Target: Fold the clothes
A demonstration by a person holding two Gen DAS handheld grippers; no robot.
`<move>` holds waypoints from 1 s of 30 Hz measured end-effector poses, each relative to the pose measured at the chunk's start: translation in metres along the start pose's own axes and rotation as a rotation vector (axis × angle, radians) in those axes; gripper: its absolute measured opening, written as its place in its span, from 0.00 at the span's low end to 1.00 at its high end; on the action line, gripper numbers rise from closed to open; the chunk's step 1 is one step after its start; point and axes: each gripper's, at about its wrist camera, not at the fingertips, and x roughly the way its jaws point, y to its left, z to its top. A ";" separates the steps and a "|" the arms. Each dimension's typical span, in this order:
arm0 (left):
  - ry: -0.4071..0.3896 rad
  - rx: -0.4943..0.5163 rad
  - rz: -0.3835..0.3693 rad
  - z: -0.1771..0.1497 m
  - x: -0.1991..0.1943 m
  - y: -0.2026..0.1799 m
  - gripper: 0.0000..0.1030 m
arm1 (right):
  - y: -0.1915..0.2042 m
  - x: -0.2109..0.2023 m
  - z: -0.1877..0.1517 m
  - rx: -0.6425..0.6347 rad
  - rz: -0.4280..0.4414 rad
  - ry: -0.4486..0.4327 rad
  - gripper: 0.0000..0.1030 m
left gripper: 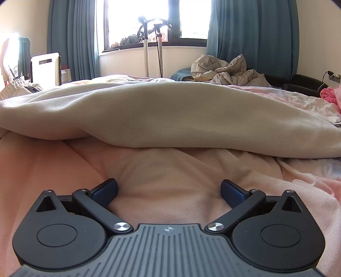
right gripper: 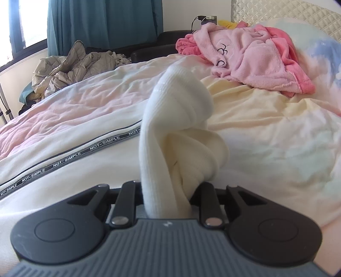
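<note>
Cream ribbed knit garment [right gripper: 177, 132], a thick soft piece with a black tape printed NOT-SIMPLE [right gripper: 70, 158] running along it, is what I am folding, and a bunched hem or cuff of it sits pinched between the jaws of my right gripper [right gripper: 168, 198], which are pressed together on the cloth. From that pinch the fabric rises straight ahead of me in a twisted roll, then drops to the rest of the garment lying on the bed to my left.

My left gripper [left gripper: 169, 189] has its jaws spread wide with nothing between them, resting low on the pale pink fleece blanket [left gripper: 170, 170] that covers the bed. Just ahead of it the same cream garment [left gripper: 162, 115] lies as a long ridge running left to right across the view, its near edge close beyond the blue pads [left gripper: 106, 192].

So the garment's long axis lies crosswise to my left hand, which is the free one and near that edge; I judge the coming move needs it to go forward and take hold there.

Farther off lie a pink fluffy robe [right gripper: 251, 57] near the quilted headboard [right gripper: 283, 15], a crumpled beige puffer jacket [left gripper: 230, 70] and teal curtains [left gripper: 251, 34]; none of these is in the way.
</note>
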 end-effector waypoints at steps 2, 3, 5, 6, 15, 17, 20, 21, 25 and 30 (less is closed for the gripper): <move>0.003 0.000 0.000 0.001 0.000 0.000 1.00 | -0.002 0.000 0.000 0.010 0.010 0.004 0.23; 0.004 0.000 0.001 0.001 0.000 0.000 1.00 | -0.003 0.000 0.001 0.017 0.016 0.006 0.23; 0.008 0.000 0.002 0.001 -0.001 0.000 1.00 | -0.006 0.001 0.001 0.034 0.030 0.008 0.23; 0.010 0.000 0.002 0.001 0.000 0.000 1.00 | -0.008 0.001 0.001 0.042 0.038 0.010 0.23; 0.032 -0.002 0.006 0.007 0.002 -0.001 1.00 | -0.025 0.003 0.003 0.140 0.130 0.025 0.22; 0.037 -0.002 0.008 0.008 0.003 -0.001 1.00 | -0.030 0.004 0.003 0.165 0.157 0.028 0.22; 0.043 -0.001 0.012 0.009 0.004 -0.002 1.00 | -0.038 0.005 0.001 0.201 0.204 0.028 0.22; 0.045 0.000 0.013 0.009 0.004 -0.002 1.00 | -0.041 0.005 0.000 0.221 0.216 0.029 0.22; 0.046 0.010 0.027 0.009 0.005 -0.005 1.00 | -0.046 0.006 0.000 0.261 0.249 0.038 0.22; 0.040 0.000 0.026 0.008 0.005 -0.004 1.00 | -0.052 0.009 0.001 0.301 0.294 0.052 0.22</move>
